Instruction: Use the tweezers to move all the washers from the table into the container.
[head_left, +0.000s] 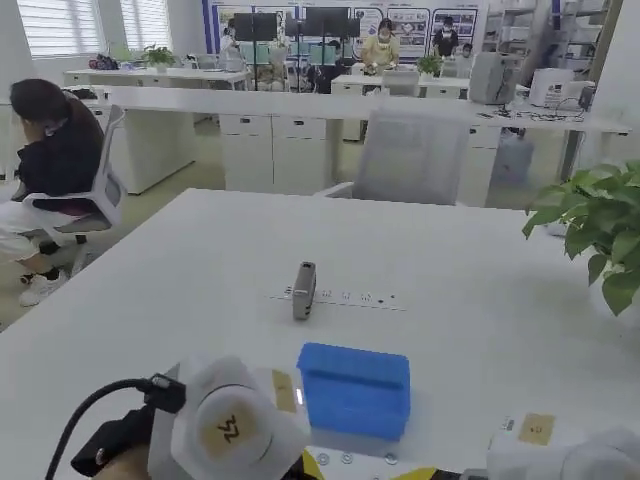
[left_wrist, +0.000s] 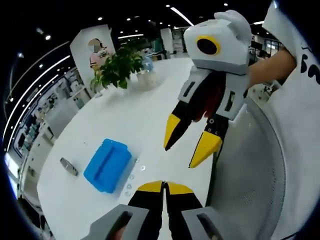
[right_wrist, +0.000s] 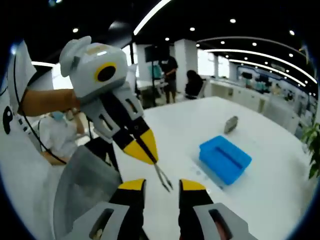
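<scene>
In the head view, the blue container (head_left: 354, 388) sits on the white table (head_left: 480, 330), with the washers (head_left: 347, 458) just beside its near side. In the left gripper view, the left gripper (left_wrist: 164, 186) has its jaws pressed together, and the right gripper (left_wrist: 180, 156) is spread. In the right gripper view, the left gripper pinches the tweezers (right_wrist: 163, 178) above the table, apart from the container.

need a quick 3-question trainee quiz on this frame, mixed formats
1. True or false: the right gripper has its jaws shut.
2. The washers in view lie: A) stacked on top of the blue container; B) on the table beside the blue container; C) between the right gripper's jaws.
3. Fill in: the left gripper has its jaws ___ on the tweezers.
Key: 1 false; 2 B; 3 shut.
</scene>
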